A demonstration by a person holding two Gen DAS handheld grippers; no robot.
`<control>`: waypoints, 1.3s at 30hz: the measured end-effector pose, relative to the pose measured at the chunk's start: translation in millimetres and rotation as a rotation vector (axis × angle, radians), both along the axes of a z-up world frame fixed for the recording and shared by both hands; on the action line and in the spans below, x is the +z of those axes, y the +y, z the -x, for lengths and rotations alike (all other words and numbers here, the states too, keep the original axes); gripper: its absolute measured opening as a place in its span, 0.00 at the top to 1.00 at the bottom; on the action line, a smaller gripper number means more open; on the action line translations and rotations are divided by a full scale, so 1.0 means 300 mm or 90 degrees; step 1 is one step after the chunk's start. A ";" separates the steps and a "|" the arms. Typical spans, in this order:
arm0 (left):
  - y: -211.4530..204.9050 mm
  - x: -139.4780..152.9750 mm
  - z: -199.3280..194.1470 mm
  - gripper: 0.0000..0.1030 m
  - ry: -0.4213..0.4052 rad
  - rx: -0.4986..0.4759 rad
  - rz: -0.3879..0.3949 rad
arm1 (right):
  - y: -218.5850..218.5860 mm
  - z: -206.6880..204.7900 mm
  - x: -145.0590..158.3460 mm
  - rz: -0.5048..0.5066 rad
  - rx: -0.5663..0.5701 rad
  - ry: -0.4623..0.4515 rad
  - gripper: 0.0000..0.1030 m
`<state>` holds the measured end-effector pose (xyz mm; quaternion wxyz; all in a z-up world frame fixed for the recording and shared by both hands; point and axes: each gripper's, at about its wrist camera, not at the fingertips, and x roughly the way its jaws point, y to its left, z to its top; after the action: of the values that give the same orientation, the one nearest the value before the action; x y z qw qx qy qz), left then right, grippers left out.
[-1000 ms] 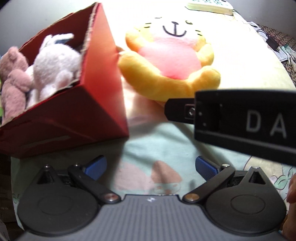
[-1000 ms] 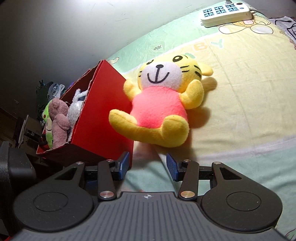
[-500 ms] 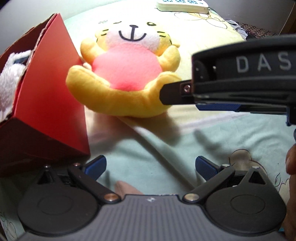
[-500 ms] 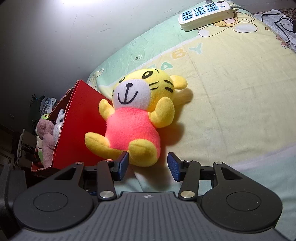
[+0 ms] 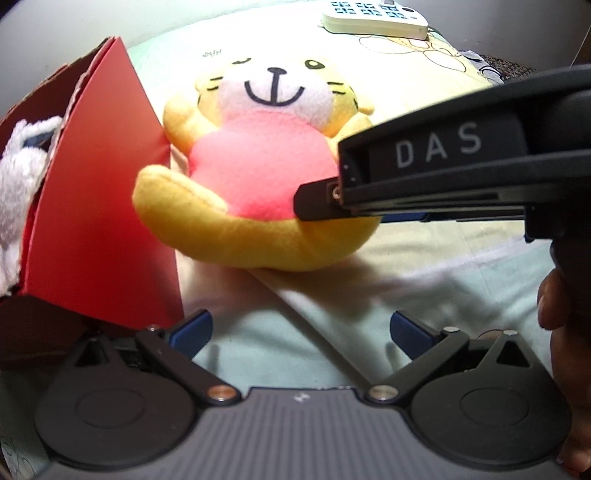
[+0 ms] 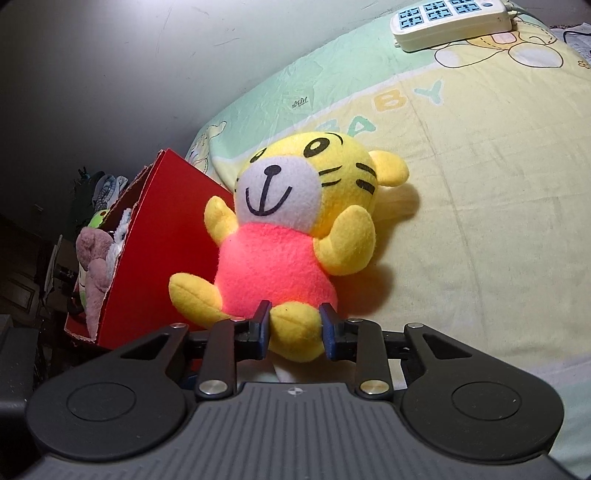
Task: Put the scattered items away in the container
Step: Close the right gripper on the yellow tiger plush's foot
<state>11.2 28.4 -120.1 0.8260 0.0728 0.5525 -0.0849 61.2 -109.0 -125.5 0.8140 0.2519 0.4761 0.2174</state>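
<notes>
A yellow plush tiger (image 6: 280, 258) in a pink shirt lies on its back on the bed sheet and leans against the red cardboard box (image 6: 166, 240). My right gripper (image 6: 295, 325) is closing on the tiger's near foot, and both blue pads press into it. In the left wrist view the tiger (image 5: 258, 166) lies ahead, with the right gripper (image 5: 317, 203) reaching in from the right at its foot. My left gripper (image 5: 301, 328) hangs open over the sheet beside the box (image 5: 99, 192) with nothing between its fingers.
The box holds a white plush (image 5: 18, 184) and a pink plush (image 6: 94, 266). A white power strip (image 6: 454, 22) lies at the far end of the bed. A person's hand (image 5: 554, 302) holds the right gripper. A wall runs behind the bed.
My right gripper has moved forward to the tiger and closed its open jaws on the near foot. The left wrist view has swung right, off the box and towards the tiger.
</notes>
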 end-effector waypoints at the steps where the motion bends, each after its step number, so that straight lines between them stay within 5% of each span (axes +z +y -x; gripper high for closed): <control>1: -0.002 -0.001 0.000 0.01 0.002 -0.002 0.000 | -0.007 0.003 0.000 -0.002 -0.001 0.001 0.73; 9: -0.011 0.040 0.045 0.01 -0.024 -0.028 0.006 | -0.108 0.072 0.017 0.004 -0.040 0.000 0.75; 16: 0.015 0.060 0.132 0.01 -0.016 -0.045 0.091 | -0.198 0.169 0.017 0.011 -0.070 0.024 0.75; 24: -0.072 0.077 0.073 0.01 -0.028 -0.109 0.166 | -0.229 0.219 0.020 0.008 -0.080 0.035 0.69; 39: -0.039 0.064 -0.033 0.01 -0.047 -0.015 0.172 | -0.274 0.110 -0.012 -0.053 -0.101 0.037 0.57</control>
<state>21.0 16.6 -101.0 0.8468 -0.0300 0.5047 -0.1655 28.3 -191.2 -129.0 0.8031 0.3291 0.4687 0.1643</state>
